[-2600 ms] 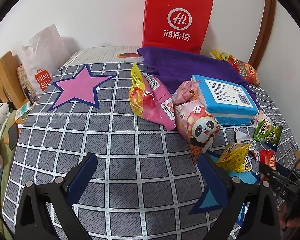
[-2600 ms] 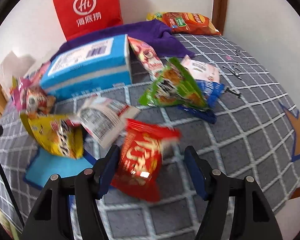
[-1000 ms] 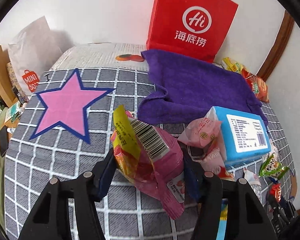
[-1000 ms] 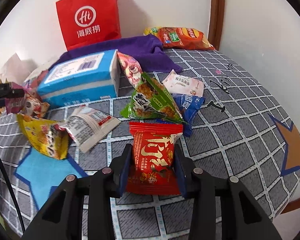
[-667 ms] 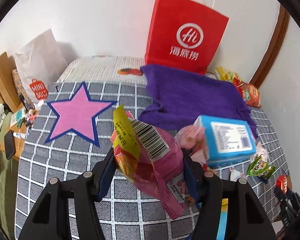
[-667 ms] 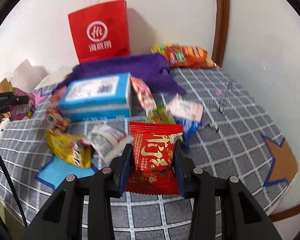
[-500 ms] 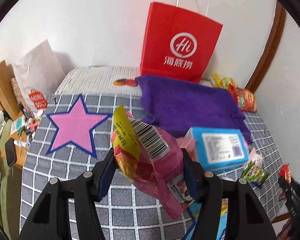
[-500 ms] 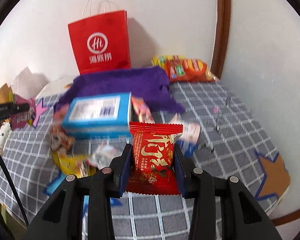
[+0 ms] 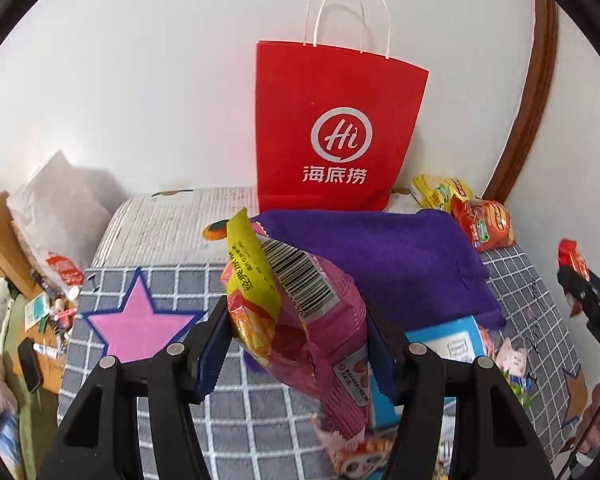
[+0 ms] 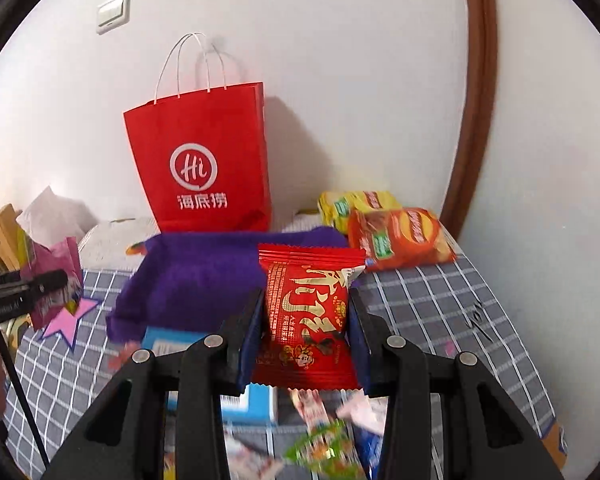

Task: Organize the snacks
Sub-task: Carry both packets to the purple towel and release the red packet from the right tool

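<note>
Left wrist view: the left gripper (image 9: pixel 298 344) clamps a crinkled pink-and-yellow snack bag (image 9: pixel 300 312), its long axis tilted, barcoded top leaning up-left, bottom seam hanging low over the checked tablecloth (image 9: pixel 168 280). A red paper bag (image 9: pixel 332 128) stands upright behind a fuzzy purple cloth (image 9: pixel 400 264). A blue box (image 9: pixel 452 340) is partly hidden.

Right wrist view: the right gripper (image 10: pixel 304 336) pinches a glossy red packet (image 10: pixel 308 312) upright, serrated top seam upward, raised above the cloth. Snacks below it are blurred.
</note>
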